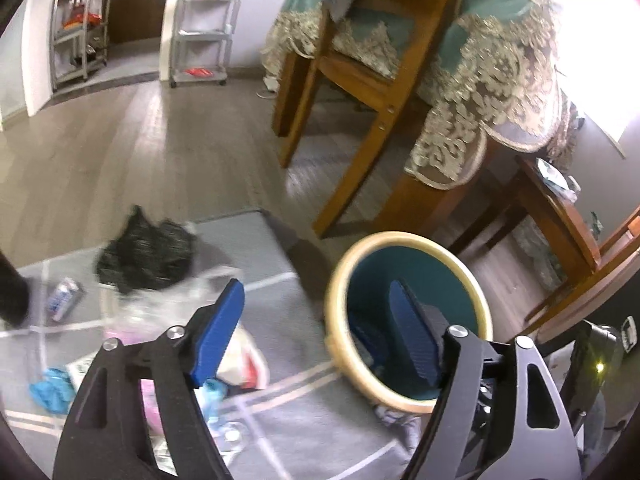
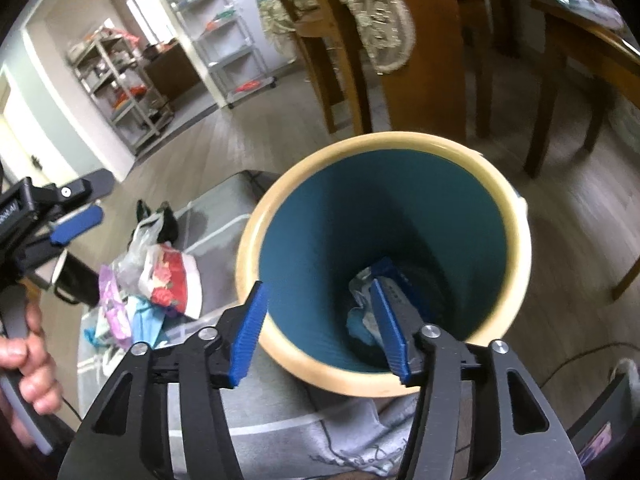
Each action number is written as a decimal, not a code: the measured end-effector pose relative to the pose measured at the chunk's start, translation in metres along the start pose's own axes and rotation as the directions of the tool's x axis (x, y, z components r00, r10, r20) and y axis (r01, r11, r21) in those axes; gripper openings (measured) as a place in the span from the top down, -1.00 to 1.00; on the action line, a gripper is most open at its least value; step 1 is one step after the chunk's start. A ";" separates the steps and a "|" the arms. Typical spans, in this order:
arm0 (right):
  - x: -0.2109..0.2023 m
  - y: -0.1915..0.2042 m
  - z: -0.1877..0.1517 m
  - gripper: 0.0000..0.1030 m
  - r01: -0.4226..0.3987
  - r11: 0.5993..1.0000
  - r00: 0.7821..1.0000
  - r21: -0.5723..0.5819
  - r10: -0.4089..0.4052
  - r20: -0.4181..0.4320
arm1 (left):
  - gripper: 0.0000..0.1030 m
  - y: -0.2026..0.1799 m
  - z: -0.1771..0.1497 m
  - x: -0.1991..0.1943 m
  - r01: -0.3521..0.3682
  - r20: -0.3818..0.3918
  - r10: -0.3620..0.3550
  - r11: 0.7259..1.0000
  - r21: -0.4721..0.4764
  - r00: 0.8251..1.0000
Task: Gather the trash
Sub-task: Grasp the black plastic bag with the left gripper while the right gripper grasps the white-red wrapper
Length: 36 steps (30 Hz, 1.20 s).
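A teal bin with a cream rim [image 2: 500,196] stands on the grey rug and also shows in the left wrist view [image 1: 476,280]. Some crumpled trash [image 2: 362,300] lies at its bottom. My right gripper [image 2: 320,332] is open and empty, its two fingers straddling the bin's near rim. My left gripper [image 1: 316,332] is open and empty above the rug, left of the bin; it also shows in the right wrist view [image 2: 76,222]. A trash pile lies on the rug: a black bag [image 1: 146,252], a can [image 1: 64,298], clear plastic bags [image 2: 138,248], red-white wrappers [image 2: 172,280], blue scraps [image 1: 50,390].
A grey rug with white lines [image 1: 300,420] covers the floor. A wooden chair [image 1: 360,92] and a table with a teal lace cloth [image 1: 500,60] stand behind the bin. A black mug [image 2: 78,280] sits left of the pile. Metal shelves [image 1: 80,24] stand far back.
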State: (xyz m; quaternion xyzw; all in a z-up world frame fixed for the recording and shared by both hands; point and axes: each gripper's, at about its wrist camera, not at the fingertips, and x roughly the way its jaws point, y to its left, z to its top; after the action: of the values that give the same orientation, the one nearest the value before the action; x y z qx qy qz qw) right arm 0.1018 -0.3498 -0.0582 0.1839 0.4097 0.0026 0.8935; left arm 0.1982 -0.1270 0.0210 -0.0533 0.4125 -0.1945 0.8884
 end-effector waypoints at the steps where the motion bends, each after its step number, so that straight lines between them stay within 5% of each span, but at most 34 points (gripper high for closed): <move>1: 0.001 0.003 0.000 -0.16 -0.003 1.000 1.000 -0.008 0.003 -0.001 | -0.50 0.006 0.001 -0.004 -0.011 0.003 0.011 1.000 -0.002 1.000; 10: 0.011 0.026 -0.002 -0.19 -0.050 0.997 0.999 -0.064 0.049 -0.020 | -0.53 0.087 0.010 -0.033 -0.145 0.021 0.146 0.988 -0.062 0.989; 18: 0.021 0.048 -0.002 -0.20 -0.100 0.991 0.995 -0.094 0.096 -0.041 | -0.54 0.131 0.034 -0.006 -0.186 -0.034 0.185 0.980 -0.067 0.982; 25: 0.028 0.062 0.001 -0.21 -0.128 0.985 0.991 -0.113 0.124 -0.048 | -0.56 0.173 0.042 0.056 -0.177 -0.185 0.155 0.978 -0.109 0.970; 36: 0.054 0.080 0.012 -0.22 -0.168 0.978 0.984 -0.126 0.159 -0.078 | -0.55 0.221 0.020 0.118 -0.088 -0.333 -0.002 0.963 -0.254 0.943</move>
State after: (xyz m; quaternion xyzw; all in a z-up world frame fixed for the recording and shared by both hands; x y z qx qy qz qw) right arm 0.1575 -0.2707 -0.0641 0.1571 0.4220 0.1097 0.8861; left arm 0.3483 0.0292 -0.1063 -0.1292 0.5789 -0.1240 0.7955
